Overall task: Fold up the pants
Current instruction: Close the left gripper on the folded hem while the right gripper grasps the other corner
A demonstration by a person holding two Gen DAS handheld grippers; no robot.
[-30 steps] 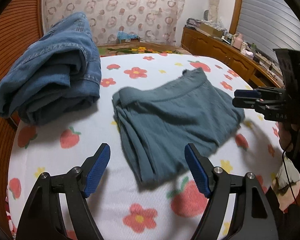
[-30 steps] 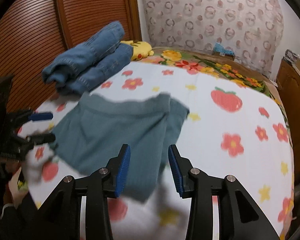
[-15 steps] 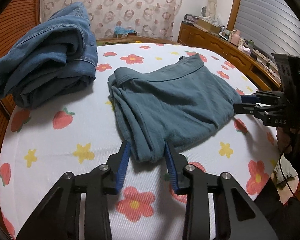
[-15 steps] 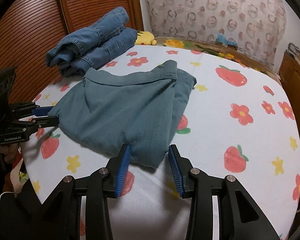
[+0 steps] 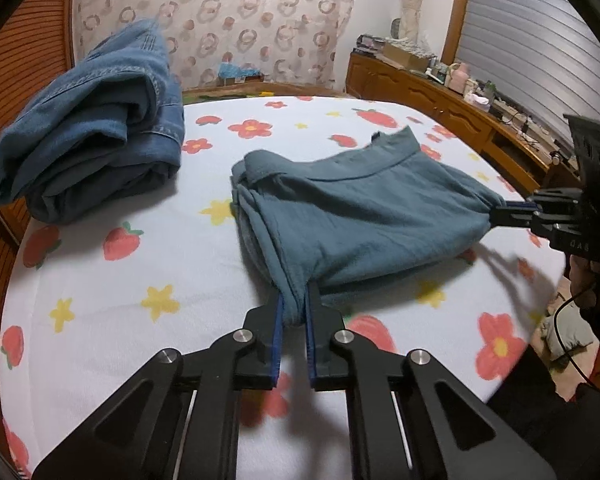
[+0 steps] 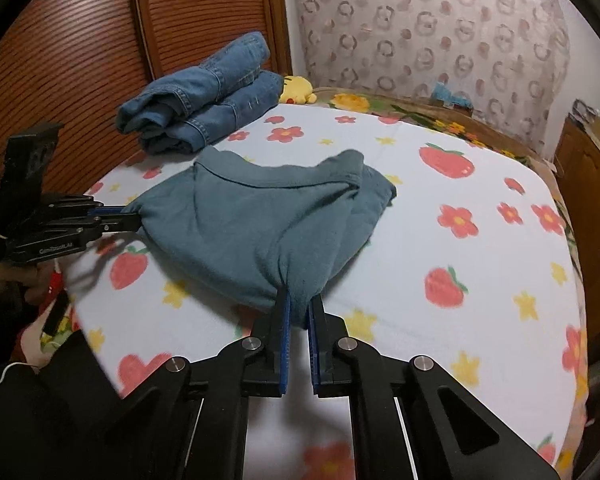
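The teal pants (image 5: 364, 216) lie folded on the flower-print bed sheet (image 5: 140, 292), just beside the folded jeans (image 5: 92, 136). Both grippers' jaws have just closed — left gripper (image 5: 294, 312) and right gripper (image 6: 298, 312) each pinch a near corner of the pants.

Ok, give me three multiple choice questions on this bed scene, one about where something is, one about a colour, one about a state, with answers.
1. Where do the folded jeans lie?
A. Under the teal pants
B. On the bed, apart from the teal pants
C. On the floor

2. What colour are the pants being handled?
A. Teal
B. Red
C. White

3. How is the left gripper?
A. Wide open
B. Shut on nothing
C. Shut on the pants

Answers: 1 B, bare sheet shows between jeans and pants. 2 A, the cloth is plainly teal. 3 C, its pads pinch a pants corner; the right gripper pinches another.
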